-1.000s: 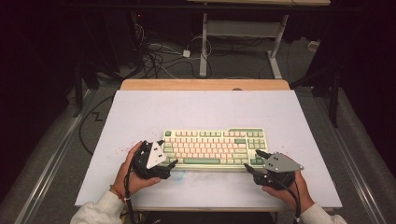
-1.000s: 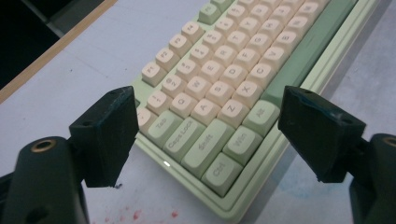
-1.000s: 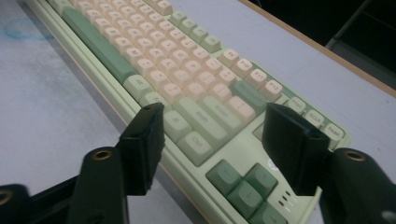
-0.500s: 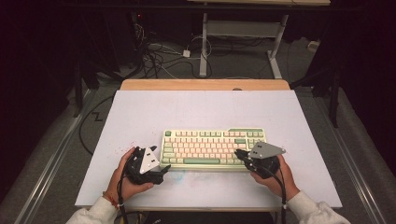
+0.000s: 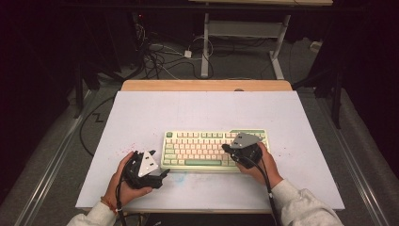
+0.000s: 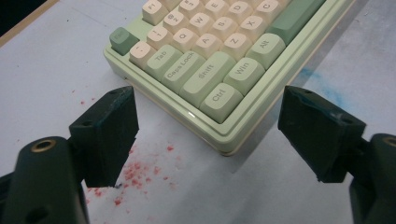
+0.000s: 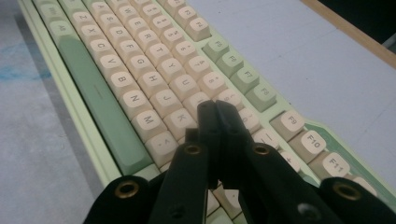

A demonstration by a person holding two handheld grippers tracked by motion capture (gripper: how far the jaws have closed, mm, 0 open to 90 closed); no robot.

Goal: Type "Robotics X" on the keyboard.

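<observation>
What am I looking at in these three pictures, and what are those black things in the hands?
A person at a table holds a two-jaw gripper in each hand. The high view looks down from above: the left gripper sits by the near left corner of a green and cream keyboard on the pale table; the right gripper is over the keys. The other two views come from cameras riding on the grippers. The left gripper's jaws stand wide open around the Ctrl corner, holding nothing. The right gripper's jaws are closed together, tips over the keys near K and L.

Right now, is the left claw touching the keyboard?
Apart. In the left gripper view the left claw stands open, its jaws short of the keyboard, with bare table showing between them and its near corner.
</observation>
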